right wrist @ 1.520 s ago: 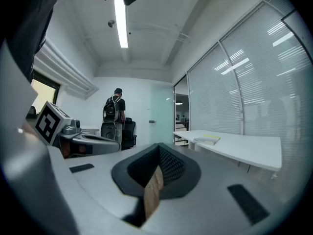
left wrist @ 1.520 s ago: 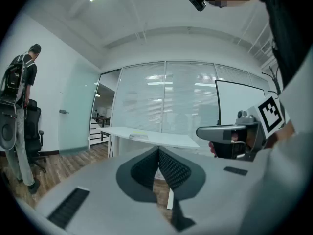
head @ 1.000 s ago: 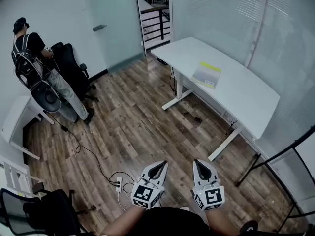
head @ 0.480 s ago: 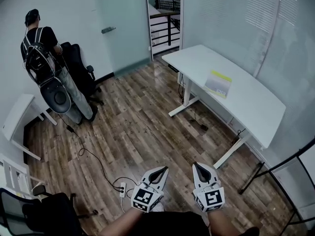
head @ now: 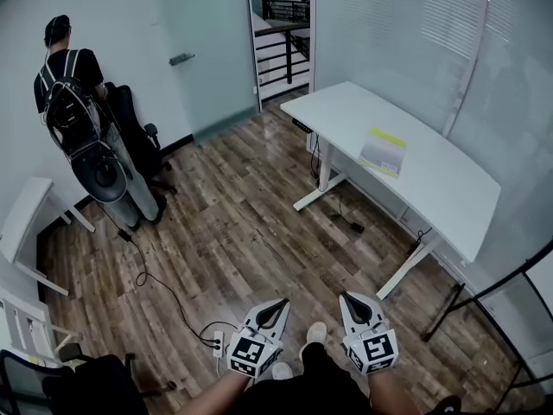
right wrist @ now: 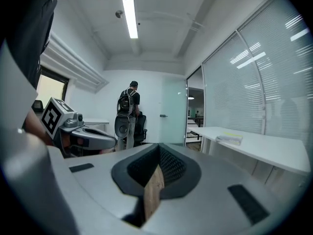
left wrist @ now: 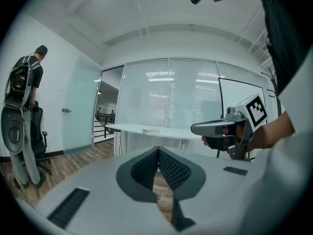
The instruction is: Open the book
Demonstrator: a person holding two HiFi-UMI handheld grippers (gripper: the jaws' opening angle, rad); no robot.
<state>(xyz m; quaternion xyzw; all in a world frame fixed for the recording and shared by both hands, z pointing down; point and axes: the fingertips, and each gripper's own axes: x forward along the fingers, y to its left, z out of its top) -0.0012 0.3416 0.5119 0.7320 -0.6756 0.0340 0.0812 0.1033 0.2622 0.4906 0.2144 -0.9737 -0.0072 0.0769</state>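
A thin book (head: 384, 151) with a yellow strip lies closed on the white desk (head: 432, 193) far ahead at the right. It shows as a flat shape (right wrist: 230, 138) on the desk in the right gripper view and faintly (left wrist: 150, 130) in the left gripper view. My left gripper (head: 277, 305) and right gripper (head: 352, 301) hang low, side by side over the wooden floor, well short of the desk. Both are shut with nothing between their jaws. The right gripper (left wrist: 195, 129) crosses the left gripper view.
A person (head: 65, 76) with a backpack stands at the far left beside a black office chair (head: 130, 124). A cable and power strip (head: 214, 342) lie on the floor by my feet. A glass door (head: 203, 50), another white table (head: 22, 219) and a black stand (head: 492, 275) border the room.
The view has advanced over the floor toward the desk; the grippers sit slightly lower in the picture. My shoes now show between them. The person at the left has shifted a little.
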